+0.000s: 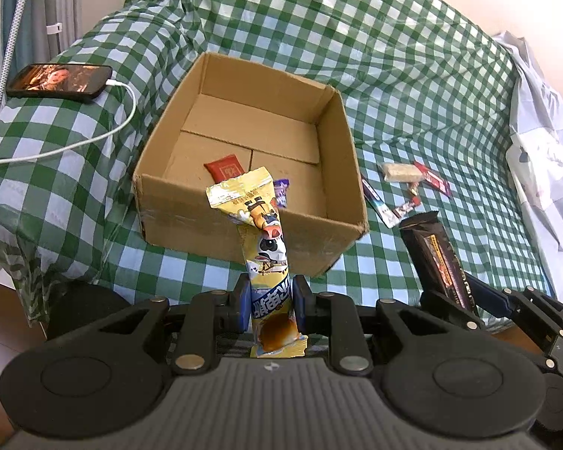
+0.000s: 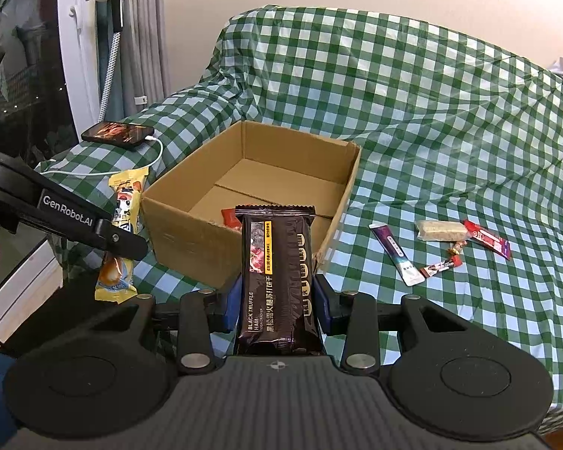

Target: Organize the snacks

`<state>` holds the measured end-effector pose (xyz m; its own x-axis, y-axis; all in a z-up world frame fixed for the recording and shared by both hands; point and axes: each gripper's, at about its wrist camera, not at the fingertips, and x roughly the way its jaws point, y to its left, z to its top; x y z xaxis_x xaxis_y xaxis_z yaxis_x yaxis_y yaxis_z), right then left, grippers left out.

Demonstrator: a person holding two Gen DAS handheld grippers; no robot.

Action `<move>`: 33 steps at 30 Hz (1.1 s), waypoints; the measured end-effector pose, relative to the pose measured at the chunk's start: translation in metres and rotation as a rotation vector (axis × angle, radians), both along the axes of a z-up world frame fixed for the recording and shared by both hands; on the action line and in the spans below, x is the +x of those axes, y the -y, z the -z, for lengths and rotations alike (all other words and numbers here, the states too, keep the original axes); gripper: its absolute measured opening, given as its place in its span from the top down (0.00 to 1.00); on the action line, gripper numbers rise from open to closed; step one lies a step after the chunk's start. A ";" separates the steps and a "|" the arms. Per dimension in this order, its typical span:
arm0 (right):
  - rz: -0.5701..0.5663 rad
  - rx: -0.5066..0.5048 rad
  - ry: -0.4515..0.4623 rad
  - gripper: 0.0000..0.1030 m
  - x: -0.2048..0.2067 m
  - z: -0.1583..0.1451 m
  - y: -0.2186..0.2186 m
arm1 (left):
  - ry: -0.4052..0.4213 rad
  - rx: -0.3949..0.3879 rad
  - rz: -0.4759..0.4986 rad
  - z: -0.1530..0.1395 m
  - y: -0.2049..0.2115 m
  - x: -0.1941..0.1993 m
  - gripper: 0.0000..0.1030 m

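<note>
An open cardboard box (image 1: 191,221) (image 2: 191,236) stands on the green checked cloth. It holds a red packet (image 1: 227,168) (image 2: 229,216) and a small purple one (image 1: 282,192). My left gripper (image 1: 270,303) is shut on a yellow cartoon snack packet (image 1: 261,232) (image 2: 125,206), held upright just before the box's near wall. My right gripper (image 2: 277,300) is shut on a black truffle cracker packet (image 2: 276,277) (image 1: 437,258), also in front of the box. Several small snacks lie right of the box: a purple stick (image 2: 394,253), a beige bar (image 2: 441,229) (image 1: 401,171) and a red packet (image 2: 488,242).
A phone (image 1: 60,81) (image 2: 118,133) with a white charging cable (image 1: 94,138) lies on the cloth at the left. A white plastic bag (image 1: 544,157) lies at the right edge. Curtains and a white frame stand at the far left.
</note>
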<state>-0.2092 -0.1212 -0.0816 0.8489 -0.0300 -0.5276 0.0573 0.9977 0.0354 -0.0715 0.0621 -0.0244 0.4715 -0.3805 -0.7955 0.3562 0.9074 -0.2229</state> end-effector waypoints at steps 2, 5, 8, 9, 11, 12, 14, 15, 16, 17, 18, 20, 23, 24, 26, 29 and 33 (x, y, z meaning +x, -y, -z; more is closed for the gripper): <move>0.003 -0.002 0.004 0.60 0.004 -0.001 0.002 | 0.006 -0.001 -0.006 -0.002 0.000 0.006 0.76; 0.005 -0.005 0.014 0.60 0.013 -0.005 0.006 | 0.018 -0.005 -0.014 -0.006 0.000 0.017 0.76; 0.003 -0.016 0.026 0.60 0.024 -0.010 0.008 | 0.033 -0.012 -0.025 -0.010 0.003 0.031 0.76; 0.001 -0.019 0.029 0.60 0.028 -0.012 0.008 | 0.037 -0.014 -0.028 -0.012 0.004 0.036 0.76; -0.006 -0.023 0.034 0.60 0.039 -0.015 0.008 | 0.048 -0.021 -0.035 -0.015 0.007 0.046 0.76; -0.010 -0.025 0.035 0.60 0.046 -0.017 0.008 | 0.054 -0.023 -0.039 -0.016 0.008 0.051 0.76; -0.017 -0.031 0.039 0.60 0.057 -0.018 0.008 | 0.064 -0.026 -0.043 -0.018 0.012 0.062 0.76; -0.019 -0.033 0.040 0.60 0.063 -0.019 0.008 | 0.068 -0.026 -0.045 -0.019 0.014 0.067 0.76; -0.022 -0.034 0.039 0.60 0.069 -0.018 0.009 | 0.070 -0.027 -0.047 -0.019 0.015 0.073 0.76; -0.024 -0.034 0.037 0.60 0.076 -0.019 0.010 | 0.071 -0.025 -0.049 -0.019 0.017 0.079 0.76; -0.025 -0.033 0.036 0.60 0.081 -0.019 0.011 | 0.072 -0.025 -0.051 -0.018 0.020 0.086 0.76; -0.027 -0.033 0.031 0.60 0.093 -0.017 0.013 | 0.074 -0.021 -0.053 -0.017 0.024 0.097 0.76; -0.026 -0.031 0.020 0.60 0.112 -0.014 0.017 | 0.074 -0.015 -0.055 -0.013 0.030 0.115 0.76; -0.025 -0.031 0.018 0.60 0.118 -0.012 0.019 | 0.072 -0.013 -0.055 -0.012 0.033 0.120 0.76; -0.023 -0.029 0.012 0.60 0.131 -0.009 0.022 | 0.068 -0.008 -0.057 -0.007 0.037 0.131 0.76; -0.021 -0.025 0.004 0.60 0.150 -0.003 0.026 | 0.062 0.008 -0.058 -0.001 0.045 0.147 0.76; -0.034 -0.019 -0.010 0.60 0.175 0.008 0.028 | 0.052 0.030 -0.060 0.010 0.052 0.165 0.76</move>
<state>-0.0342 -0.1488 -0.0891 0.8446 -0.0116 -0.5353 0.0237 0.9996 0.0159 0.0937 0.0099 -0.0343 0.5334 -0.3270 -0.7801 0.3114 0.9334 -0.1783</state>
